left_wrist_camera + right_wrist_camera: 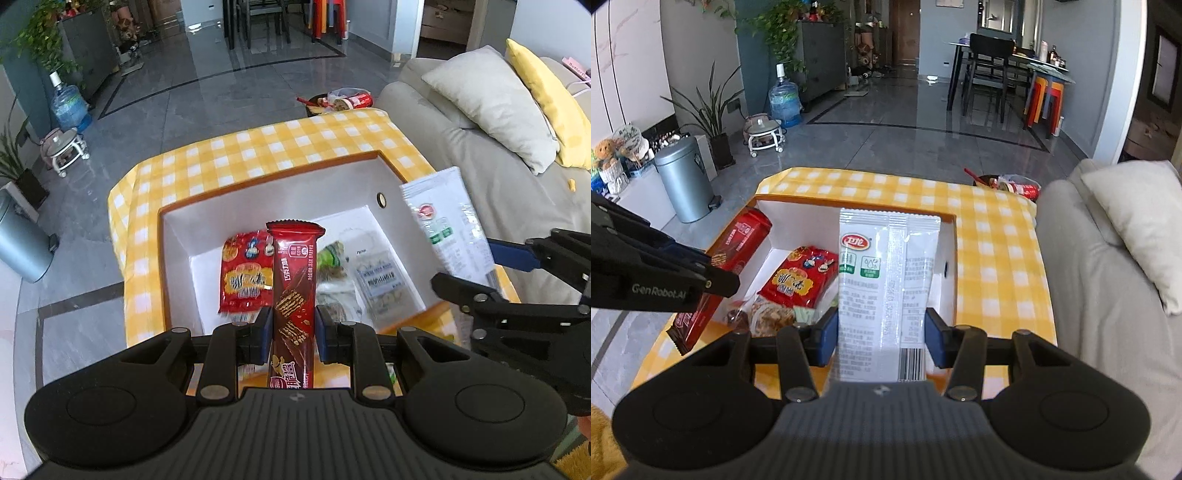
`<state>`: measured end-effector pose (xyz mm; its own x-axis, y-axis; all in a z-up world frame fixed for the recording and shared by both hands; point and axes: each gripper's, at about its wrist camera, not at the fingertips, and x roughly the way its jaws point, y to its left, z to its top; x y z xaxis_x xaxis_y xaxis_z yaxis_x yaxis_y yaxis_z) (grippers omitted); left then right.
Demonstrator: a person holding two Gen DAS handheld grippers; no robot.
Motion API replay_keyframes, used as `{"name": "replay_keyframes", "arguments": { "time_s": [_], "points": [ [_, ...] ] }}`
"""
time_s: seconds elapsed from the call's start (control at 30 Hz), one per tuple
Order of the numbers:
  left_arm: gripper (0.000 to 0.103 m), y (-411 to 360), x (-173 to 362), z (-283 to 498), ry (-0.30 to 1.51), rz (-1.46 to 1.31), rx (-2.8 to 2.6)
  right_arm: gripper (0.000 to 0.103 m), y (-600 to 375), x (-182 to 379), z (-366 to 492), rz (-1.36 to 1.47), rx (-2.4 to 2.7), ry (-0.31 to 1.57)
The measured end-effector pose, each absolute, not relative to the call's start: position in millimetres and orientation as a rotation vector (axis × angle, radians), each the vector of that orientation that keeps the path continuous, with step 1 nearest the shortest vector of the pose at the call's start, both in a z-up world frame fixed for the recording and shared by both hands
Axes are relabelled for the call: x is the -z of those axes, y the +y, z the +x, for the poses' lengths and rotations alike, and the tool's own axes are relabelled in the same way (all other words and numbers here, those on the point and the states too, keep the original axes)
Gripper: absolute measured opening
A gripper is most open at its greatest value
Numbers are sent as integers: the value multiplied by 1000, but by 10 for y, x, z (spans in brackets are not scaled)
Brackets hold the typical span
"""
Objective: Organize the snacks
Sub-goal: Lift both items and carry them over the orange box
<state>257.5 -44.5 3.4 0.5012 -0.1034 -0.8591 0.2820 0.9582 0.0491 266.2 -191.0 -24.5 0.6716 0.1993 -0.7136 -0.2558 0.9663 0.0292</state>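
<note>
Here, glossy slim choc wafer pack [294, 280]; crinkly white pouch [886, 291]

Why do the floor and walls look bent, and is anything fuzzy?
Both wrist views use fisheye lenses, so floor lines bow near the edges. In the left wrist view the white packet looks smeared with blur, while the chocolate wafer pack is sharp. In the right wrist view window light glares off the floor.

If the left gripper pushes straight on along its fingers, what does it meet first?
Probably the red snack bag on the floor of the white box: the wafer bar that the left gripper holds points there. Depth is uncertain.
</note>
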Motion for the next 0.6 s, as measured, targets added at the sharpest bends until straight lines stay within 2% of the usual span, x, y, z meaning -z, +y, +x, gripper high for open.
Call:
{"name": "replay_keyframes", "arguments": {
  "time_s": [0.33, 0.6],
  "points": [
    [26, -385, 176, 2988, 1033, 219, 223, 46, -1569, 378, 3124, -207, -269, 788],
    [26, -356, 462, 3201, 1108, 206, 181, 46, -1291, 663, 3414, -363, -254, 819]
  ]
}}
